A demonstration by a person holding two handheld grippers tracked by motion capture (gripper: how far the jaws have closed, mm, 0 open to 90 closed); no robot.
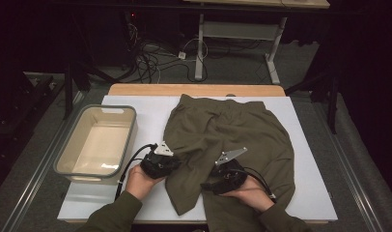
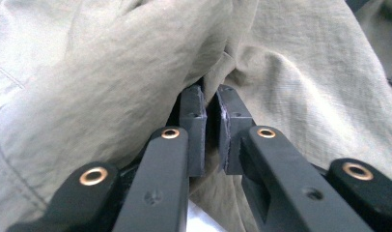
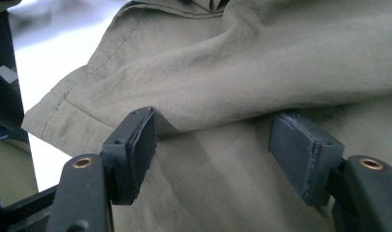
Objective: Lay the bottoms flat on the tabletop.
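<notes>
I had the L gripper [image 2: 211,104] clamped on a fold of the olive shorts [image 1: 228,135], which lay spread on the white table [image 1: 310,193] w/ one leg folded over. R gripper [image 3: 223,145] was released, jaws apart over the fabric. Bin [image 1: 63,154] sat beside the shorts.

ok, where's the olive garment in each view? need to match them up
High view: olive garment spread over the middle and right of the white table top, beside the grey bin.
Left gripper view: fabric across the frame, a fold pinched in the left tool.
Right gripper view: fabric across the frame, a ridge between the open jaws of the right tool.
Shared landmark: the white table top.
</notes>
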